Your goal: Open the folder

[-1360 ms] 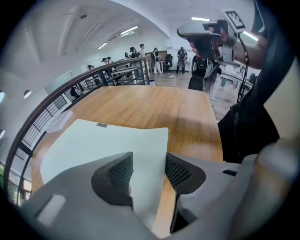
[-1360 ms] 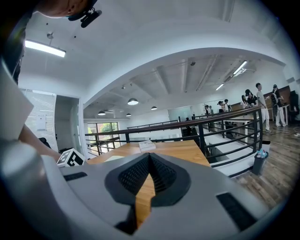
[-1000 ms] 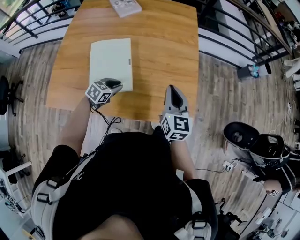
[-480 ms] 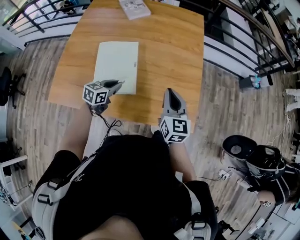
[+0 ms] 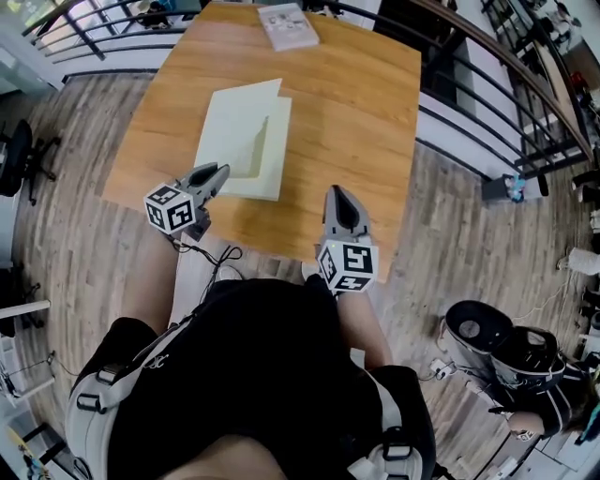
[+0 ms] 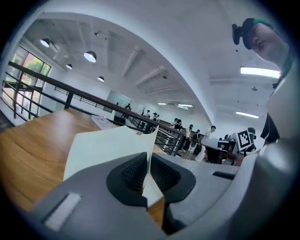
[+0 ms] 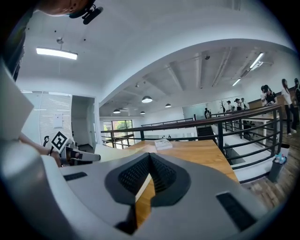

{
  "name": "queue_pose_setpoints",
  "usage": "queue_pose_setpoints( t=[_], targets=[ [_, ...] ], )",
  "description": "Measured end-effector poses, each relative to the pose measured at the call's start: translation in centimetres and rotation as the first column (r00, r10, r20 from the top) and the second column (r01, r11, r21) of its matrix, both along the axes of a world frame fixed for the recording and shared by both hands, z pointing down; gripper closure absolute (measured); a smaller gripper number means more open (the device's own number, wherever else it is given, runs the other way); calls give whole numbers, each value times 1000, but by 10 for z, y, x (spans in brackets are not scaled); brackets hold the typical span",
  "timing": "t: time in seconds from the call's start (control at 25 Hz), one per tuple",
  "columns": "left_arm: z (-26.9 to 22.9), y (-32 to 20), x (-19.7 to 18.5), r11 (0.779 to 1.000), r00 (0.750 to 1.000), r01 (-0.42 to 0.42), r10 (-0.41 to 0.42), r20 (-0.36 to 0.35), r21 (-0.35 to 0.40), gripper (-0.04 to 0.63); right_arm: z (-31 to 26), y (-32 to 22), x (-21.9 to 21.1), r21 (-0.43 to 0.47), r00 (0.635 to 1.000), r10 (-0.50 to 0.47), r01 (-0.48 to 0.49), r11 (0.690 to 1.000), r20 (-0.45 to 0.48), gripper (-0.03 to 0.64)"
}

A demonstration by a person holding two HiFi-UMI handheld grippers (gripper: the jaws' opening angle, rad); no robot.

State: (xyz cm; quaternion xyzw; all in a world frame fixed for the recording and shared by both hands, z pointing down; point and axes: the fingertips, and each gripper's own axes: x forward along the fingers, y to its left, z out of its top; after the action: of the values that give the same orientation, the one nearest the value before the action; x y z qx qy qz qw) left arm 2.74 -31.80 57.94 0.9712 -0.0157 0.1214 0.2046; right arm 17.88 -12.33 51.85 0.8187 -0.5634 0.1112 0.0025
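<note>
A pale green folder lies on the wooden table to the left of the middle. Its front cover is raised off the lower sheet along the near left edge. My left gripper is shut on that cover's near corner. In the left gripper view the thin cover stands pinched between the pads of my left gripper. My right gripper hovers at the table's near edge, right of the folder. It is shut with nothing in it; its own view shows its tips meeting over bare wood.
A white booklet lies at the table's far edge. Black railings run past the right and far sides, with wood floor around. A black chair base stands on the floor at the lower right.
The folder lay flat a second ago. My left gripper has closed on the cover's near corner and risen, lifting the cover. The right gripper has shifted only slightly.
</note>
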Motion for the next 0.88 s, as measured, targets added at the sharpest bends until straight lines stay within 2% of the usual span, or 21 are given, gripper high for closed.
queue_pose_setpoints(
  t=[0.08, 0.16, 0.28, 0.4, 0.52, 0.68, 0.88],
  targets=[
    [-18, -11, -18, 997, 997, 67, -66, -34, 39, 577, -3, -5, -4, 3, 1000, -15, 15, 1000, -4, 612],
    [-32, -27, -35, 985, 985, 160, -156, -68, 64, 577, -2, -10, -3, 2, 1000, -24, 24, 1000, -4, 611],
    [-46, -55, -64, 943, 943, 323, -314, -107, 77, 578, -1, -16, -5, 0, 999, -37, 37, 999, -2, 611],
    [-53, -82, -107, 875, 878, 475, -464, -115, 91, 588, -7, -23, -19, 7, 999, -53, 53, 999, -6, 611],
    [-45, -108, -141, 802, 810, 586, -580, -84, 115, 591, -8, -31, -28, 10, 998, -64, 64, 998, -1, 612],
    [-27, -134, -174, 703, 724, 670, -689, -3, 237, 592, -6, -39, -34, 9, 997, -73, 73, 997, 0, 611],
    [8, -163, -212, 593, 587, 751, -801, 117, 290, 592, -4, -45, -39, 5, 997, -83, 83, 997, -4, 612]
  ],
)
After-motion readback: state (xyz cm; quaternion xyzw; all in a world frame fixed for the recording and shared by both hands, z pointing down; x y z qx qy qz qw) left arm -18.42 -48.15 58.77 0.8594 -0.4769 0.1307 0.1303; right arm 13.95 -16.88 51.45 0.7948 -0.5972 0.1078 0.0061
